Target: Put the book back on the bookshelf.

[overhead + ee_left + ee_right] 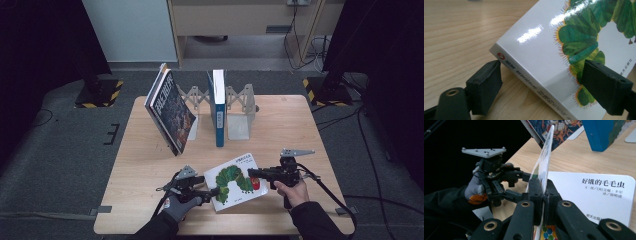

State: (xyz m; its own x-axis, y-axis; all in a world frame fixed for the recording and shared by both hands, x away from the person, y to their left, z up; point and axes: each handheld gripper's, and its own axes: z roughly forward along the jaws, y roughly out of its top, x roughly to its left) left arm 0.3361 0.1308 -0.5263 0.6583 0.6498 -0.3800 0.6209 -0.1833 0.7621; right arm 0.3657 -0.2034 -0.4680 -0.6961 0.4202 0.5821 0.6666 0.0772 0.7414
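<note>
Nearest us, our left gripper [212, 190] has its jaws apart, straddling the spine corner of the caterpillar book [235, 181] at the table's [300, 120] front edge. Our right gripper [251, 173] is clamped on its lifted front cover [546, 152]. Farther back, a blue book [218, 107] stands upright.

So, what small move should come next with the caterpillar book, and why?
Probably the right gripper should lift the cover further open. Its jaws are shut on the cover's edge, already raised off the title page, while the left gripper stands open around the book's spine, not pressing it.
</note>
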